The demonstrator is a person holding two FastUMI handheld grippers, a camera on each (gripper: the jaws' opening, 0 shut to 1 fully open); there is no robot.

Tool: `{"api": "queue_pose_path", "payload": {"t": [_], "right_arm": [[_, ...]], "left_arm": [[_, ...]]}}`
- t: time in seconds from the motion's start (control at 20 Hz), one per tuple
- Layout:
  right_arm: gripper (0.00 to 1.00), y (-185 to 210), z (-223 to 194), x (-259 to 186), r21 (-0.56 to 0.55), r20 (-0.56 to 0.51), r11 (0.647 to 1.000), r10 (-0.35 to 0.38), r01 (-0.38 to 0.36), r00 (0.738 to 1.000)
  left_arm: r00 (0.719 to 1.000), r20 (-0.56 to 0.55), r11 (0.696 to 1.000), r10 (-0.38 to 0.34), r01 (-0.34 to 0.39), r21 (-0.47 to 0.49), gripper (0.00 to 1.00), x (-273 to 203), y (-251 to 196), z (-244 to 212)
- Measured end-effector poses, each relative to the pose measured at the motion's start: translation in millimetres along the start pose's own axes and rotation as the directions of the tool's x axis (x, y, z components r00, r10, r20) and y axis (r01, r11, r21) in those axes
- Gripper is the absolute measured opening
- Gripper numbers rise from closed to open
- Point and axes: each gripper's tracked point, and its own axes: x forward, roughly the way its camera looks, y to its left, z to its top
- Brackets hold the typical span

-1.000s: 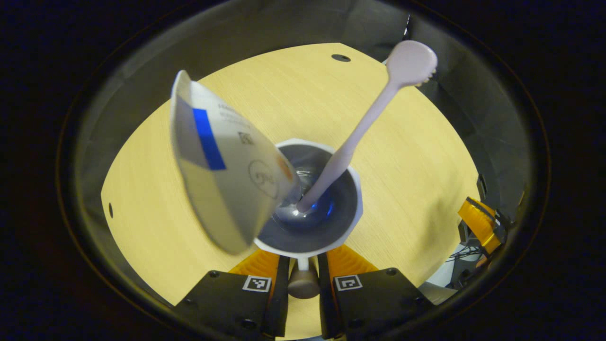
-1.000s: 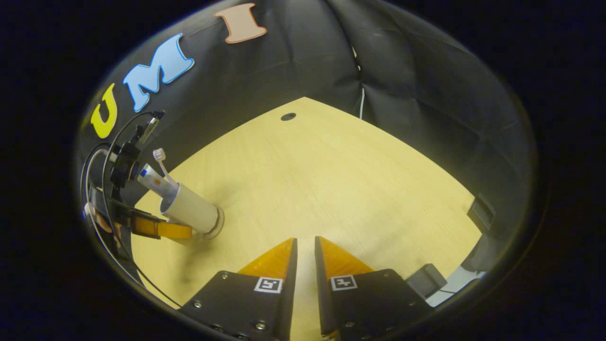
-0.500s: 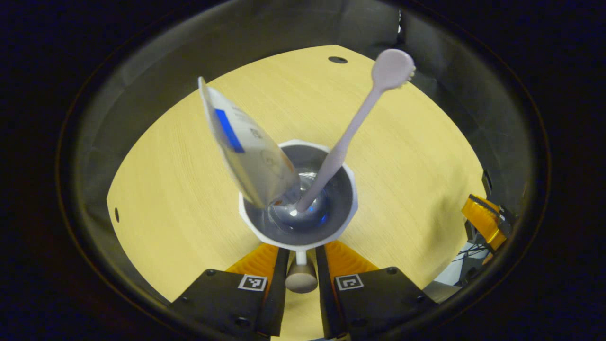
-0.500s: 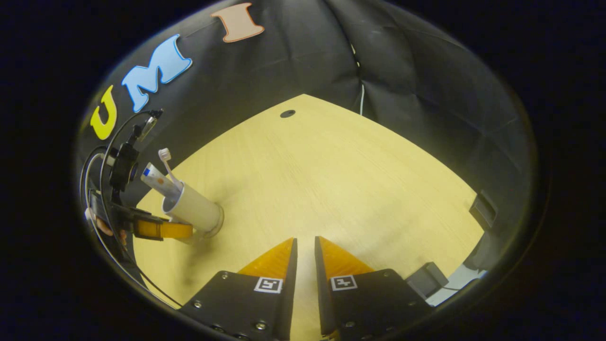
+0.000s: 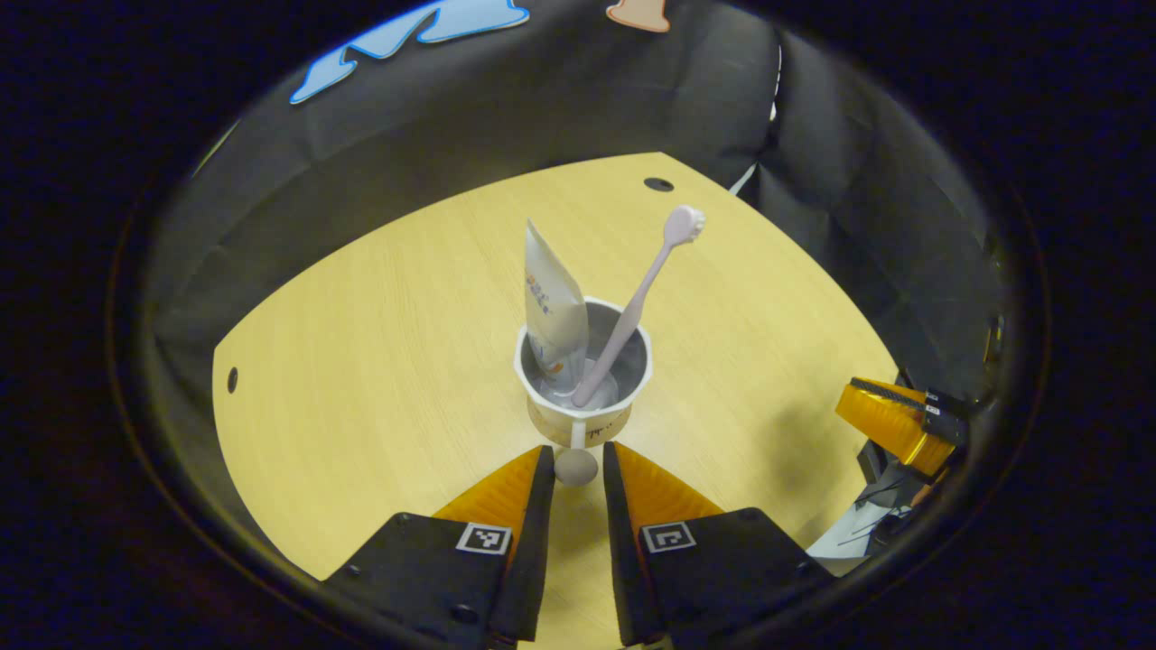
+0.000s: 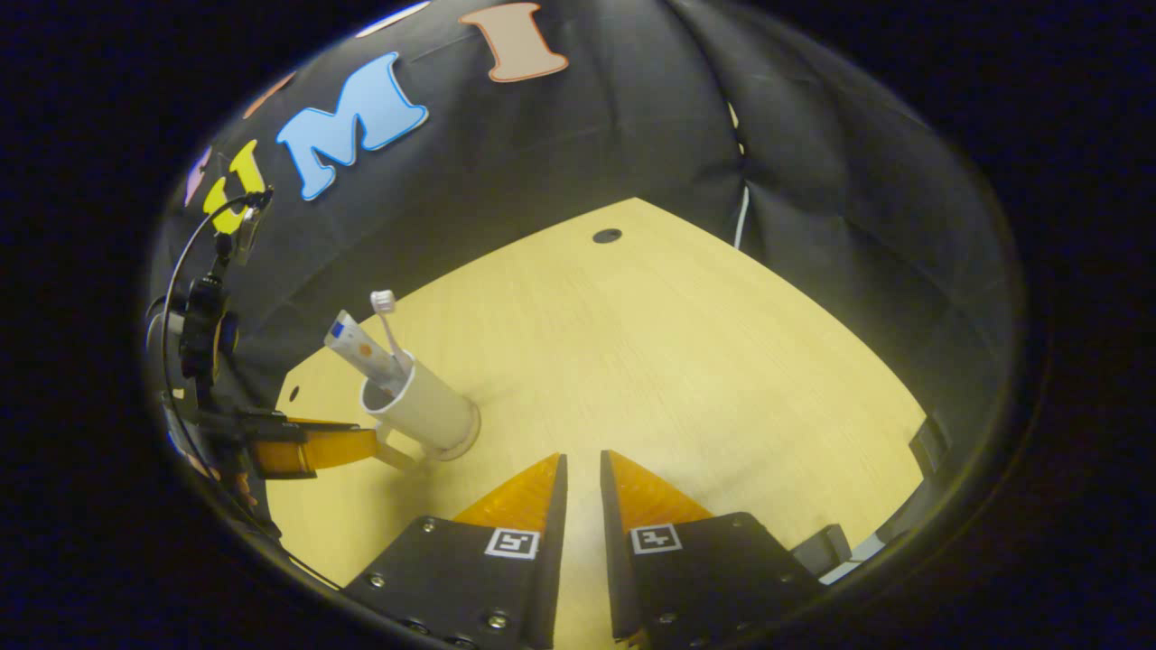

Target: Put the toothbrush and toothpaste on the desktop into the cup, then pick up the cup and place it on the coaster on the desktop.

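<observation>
While parted around its knobbed handle, left gripper just before the cup.

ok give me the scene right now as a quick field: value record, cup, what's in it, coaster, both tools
cup: white faceted plastic cup with a knobbed handle, upright on the pale wooden desktop
contents: pale pink toothbrush, head up, leaning right; white toothpaste tube, leaning left
coaster: round disc under the cup base, seen in the right gripper view
left tool: fingers apart either side of the handle knob, not pressing it
right tool: narrow gap, nothing between the fingers, away from the cup
</observation>
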Motion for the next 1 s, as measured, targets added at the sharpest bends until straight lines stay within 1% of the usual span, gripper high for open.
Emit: {"api": "queue_pose_path", "payload": {"t": [0.1, 0.25, 0.35, 0.45, 0.5, 0.6, 0.7, 0.85, 0.9, 0.95, 1.0], "right_arm": [[0.23, 15.9, 16.9, -7.6, -0.050, 0.036, 0.998, 0.029, -0.028, 0.999], [0.23, 41.0, 47.1, -23.5, -0.122, 0.104, 0.991, 0.076, -0.063, 0.992], [0.22, 57.6, 71.7, -36.3, -0.167, 0.163, 0.983, 0.105, -0.077, 0.981], [0.22, 73.7, 97.0, -55.4, -0.200, 0.225, 0.975, 0.137, -0.091, 0.965], [0.22, 83.4, 109.9, -63.1, -0.214, 0.257, 0.972, 0.153, -0.099, 0.954], [0.23, 100.0, 132.2, -83.8, -0.234, 0.317, 0.965, 0.189, -0.116, 0.930], [0.23, 116.0, 155.4, -105.1, -0.250, 0.379, 0.959, 0.221, -0.130, 0.898], [0.22, 138.2, 186.0, -132.1, -0.292, 0.466, 0.947, 0.265, -0.137, 0.844], [0.27, 145.3, 195.5, -141.4, -0.303, 0.492, 0.943, 0.279, -0.138, 0.825], [0.22, 151.6, 203.5, -152.0, -0.313, 0.517, 0.939, 0.292, -0.141, 0.805], [0.22, 158.2, 211.3, -160.2, -0.320, 0.541, 0.937, 0.303, -0.141, 0.785]], "left_arm": [[0.997, 0.078, 1.000, 0.014, -0.012, -0.023, 0.39, -23.2, 3.5, 3.5], [0.979, 0.201, 0.997, 0.038, -0.025, -0.067, 0.37, -61.0, 10.2, 6.3], [0.955, 0.288, 0.993, 0.066, -0.035, -0.111, 0.38, -90.1, 22.5, 12.9], [0.921, 0.373, 0.986, 0.112, -0.056, -0.157, 0.38, -115.5, 37.6, 16.1], [0.898, 0.417, 0.981, 0.142, -0.073, -0.177, 0.37, -127.4, 47.7, 15.3], [0.842, 0.501, 0.971, 0.198, -0.101, -0.215, 0.39, -143.9, 62.1, 10.5], [0.785, 0.567, 0.960, 0.248, -0.121, -0.252, 0.38, -165.4, 76.7, 3.0], [0.688, 0.650, 0.941, 0.322, -0.160, -0.297, 0.37, -177.8, 86.5, -13.2], [0.654, 0.673, 0.934, 0.345, -0.174, -0.311, 0.37, -184.6, 88.9, -18.0], [0.617, 0.695, 0.926, 0.370, -0.187, -0.327, 0.37, -189.1, 90.7, -21.4], [0.581, 0.715, 0.919, 0.389, -0.195, -0.342, 0.37, -193.1, 92.4, -25.0]]}}
